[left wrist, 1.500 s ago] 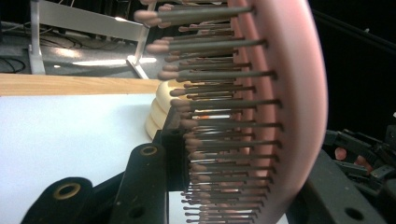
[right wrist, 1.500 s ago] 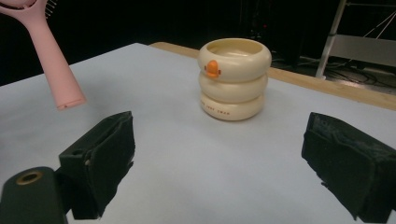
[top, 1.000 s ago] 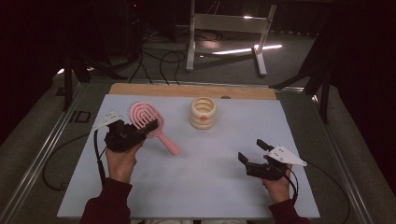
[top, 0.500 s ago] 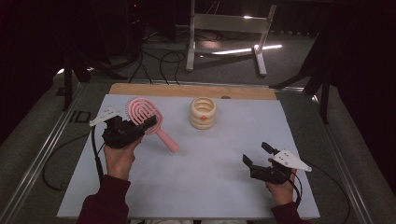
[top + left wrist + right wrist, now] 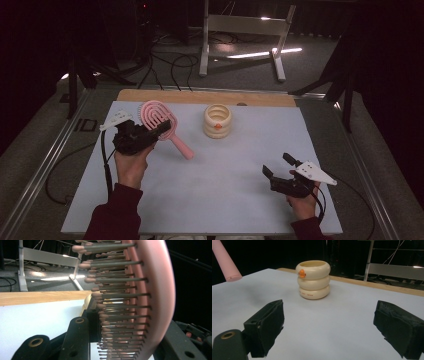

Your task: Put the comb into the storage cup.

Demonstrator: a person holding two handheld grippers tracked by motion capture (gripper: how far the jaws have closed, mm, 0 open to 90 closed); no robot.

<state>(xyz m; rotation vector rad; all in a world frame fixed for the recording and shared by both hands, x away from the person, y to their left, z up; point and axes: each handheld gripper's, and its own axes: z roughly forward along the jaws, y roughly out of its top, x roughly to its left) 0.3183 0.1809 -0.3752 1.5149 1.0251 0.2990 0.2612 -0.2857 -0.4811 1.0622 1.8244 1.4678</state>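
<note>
Pale blue table (image 5: 210, 190), cream ringed cup (image 5: 218, 120) standing, wooden strip (image 5: 200, 97) perhaps beneath

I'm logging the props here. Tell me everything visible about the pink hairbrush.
The pink hairbrush looks like plastic: an oval, slotted head with rows of thin, ball-tipped bristles and a straight, round-ended handle. The left gripper is shut on its head, holding it above the white mat, handle slanting down towards the person's right.

The only writing stands on the cream ringed cup (image 5: 313, 280), centre of the right gripper view: a short line of small reddish letters on its lowest ring, facing the camera, too small and blurred to read. An orange mark sits on its top ring; it carries no legible characters.
</note>
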